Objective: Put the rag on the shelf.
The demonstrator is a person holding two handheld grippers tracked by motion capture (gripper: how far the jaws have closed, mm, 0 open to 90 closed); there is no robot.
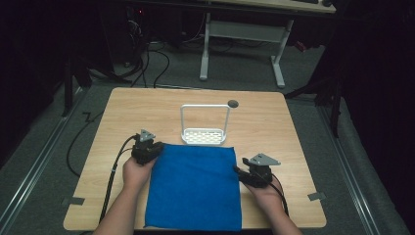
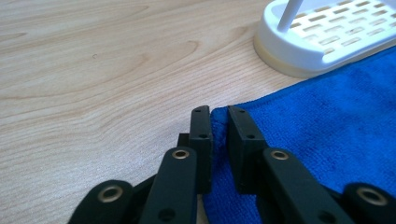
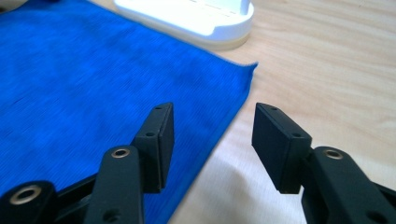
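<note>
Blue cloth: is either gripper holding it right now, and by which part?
The left gripper pinches the cloth at its far left corner. The right gripper holds nothing; its jaws stand open astride the cloth's right edge.

The blue cloth [image 1: 195, 186] lies just before the white rack [image 1: 205, 135]; left gripper [image 1: 147, 149] at its far-left corner, right gripper [image 1: 254, 174] at its right edge.

I work in what looks like a lab or test room, dimly lit. My light wooden tabletop [image 1: 147, 105] stands on grey carpet [image 1: 235, 68], with metal rails [image 1: 29, 171] on the floor along both its sides. Beyond the tabletop's far edge stands a white-legged desk [image 1: 242, 34], and left of that desk black cables [image 1: 147, 58] lie tangled on the carpet near dark equipment.
</note>
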